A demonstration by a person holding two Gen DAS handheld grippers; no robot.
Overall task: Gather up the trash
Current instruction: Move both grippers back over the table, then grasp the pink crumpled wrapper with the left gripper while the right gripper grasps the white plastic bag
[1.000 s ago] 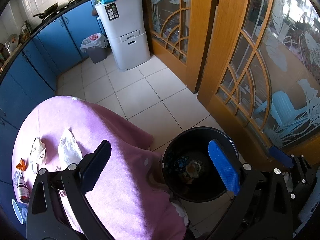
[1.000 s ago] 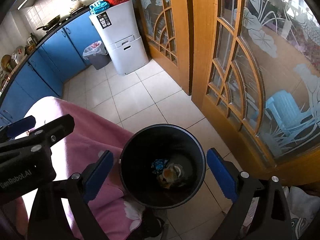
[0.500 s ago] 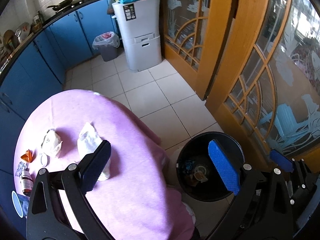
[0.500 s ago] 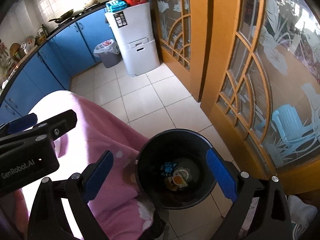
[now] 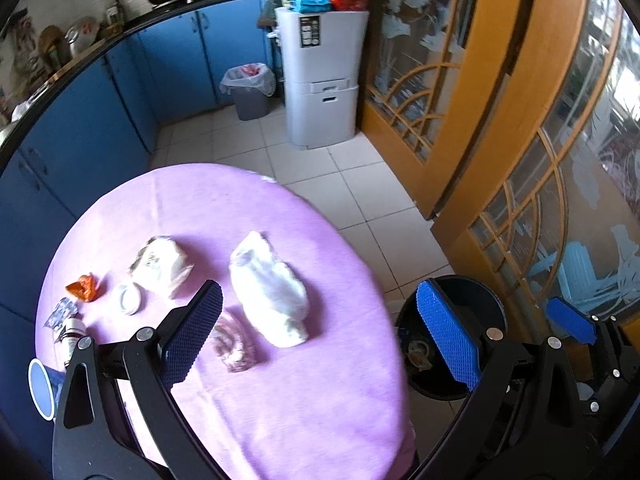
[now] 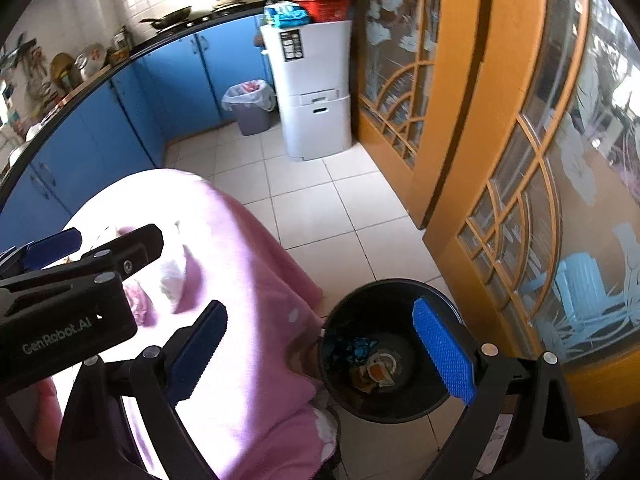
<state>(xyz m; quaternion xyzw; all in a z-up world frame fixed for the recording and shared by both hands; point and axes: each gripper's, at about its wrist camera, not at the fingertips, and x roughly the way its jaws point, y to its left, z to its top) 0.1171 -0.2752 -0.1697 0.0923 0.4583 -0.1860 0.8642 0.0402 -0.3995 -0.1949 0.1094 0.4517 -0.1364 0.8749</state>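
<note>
Room: kitchen, blue cabinets (image 5: 100, 112) at 10 o'clock, white tile floor (image 5: 360, 188), wooden glass doors (image 5: 520, 140) at 2 o'clock.
Table: round, pink cloth (image 5: 300, 380), filled 7 to 9 o'clock of left wrist view.
Far-left litter: small bottle (image 5: 74, 334) and foil scrap (image 5: 60, 314) at 8 o'clock edge, orange wrapper (image 5: 82, 287) just beside them.
Mid litter: white lid (image 5: 130, 298) next to printed paper bag (image 5: 162, 264), both near 9 o'clock.
Centre litter: crumpled white bag (image 5: 272, 290) lay on cloth mid-frame, pinkish plastic wrapper (image 5: 232, 346) at its 7 o'clock, near left finger pad.
Left gripper (image 5: 320, 340): jaws spread wide, nothing between them, above table edge.
Trash bin (image 6: 384, 360): black, on floor at 4 o'clock off the table, wrappers and scraps inside.
Right gripper (image 6: 324, 354): jaws spread wide, empty, hovered over bin and cloth edge.
Background: grey lined bin (image 5: 250, 90) beside white storage unit (image 5: 320, 80) at 12 o'clock.
</note>
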